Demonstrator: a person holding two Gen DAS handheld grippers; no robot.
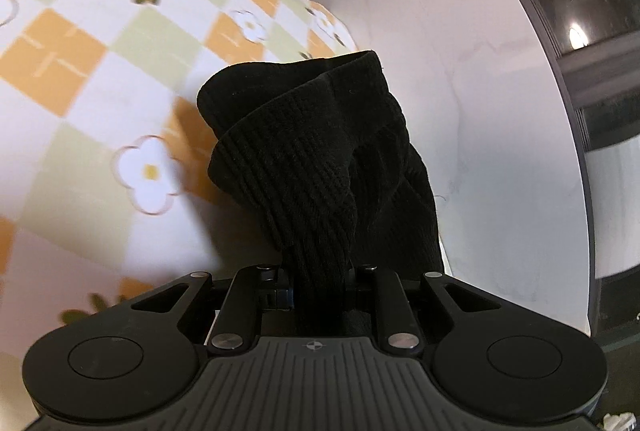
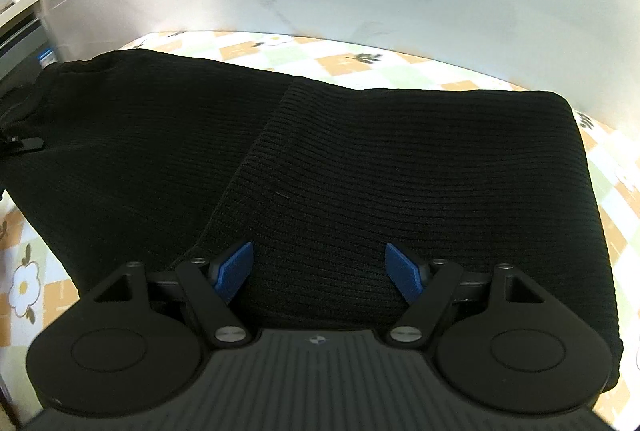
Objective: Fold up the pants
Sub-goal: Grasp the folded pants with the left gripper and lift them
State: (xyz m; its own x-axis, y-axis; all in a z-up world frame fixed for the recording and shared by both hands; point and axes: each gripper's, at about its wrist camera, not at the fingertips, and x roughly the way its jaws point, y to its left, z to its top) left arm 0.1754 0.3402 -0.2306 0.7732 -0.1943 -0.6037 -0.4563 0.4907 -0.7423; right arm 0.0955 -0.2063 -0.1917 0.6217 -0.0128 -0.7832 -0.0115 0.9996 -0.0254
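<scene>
From my left wrist camera I see the left gripper (image 1: pixel 320 287) clamped tight on a bunched end of the black ribbed pants (image 1: pixel 320 159); its jaws are drawn in so close that the fabric fills the whole gap, and the gathered cloth stands up in front of the lens in a thick rolled fold. That view gives me only this one handful of the garment, with the checked cloth (image 1: pixel 80 71) in orange, green and white squares and white flowers to the left of it, blurred, and the pale marbled tabletop (image 1: pixel 480 111) to the right, running to a dark curved edge. The right wrist camera tells me what the left cannot: most of the pants lie spread flat on the checked cloth (image 2: pixel 400 65), with one layer lapped over another along a diagonal edge that runs up from near the left blue pad. Here the right gripper (image 2: pixel 318 273) is spread wide, its blue pads (image 2: pixel 234 271) well apart and holding nothing; the knit lies directly under and between them, though I cannot tell whether the pads touch it. At the far left edge of this view the fabric gathers up toward a small dark part, too cut off for me to identify.
</scene>
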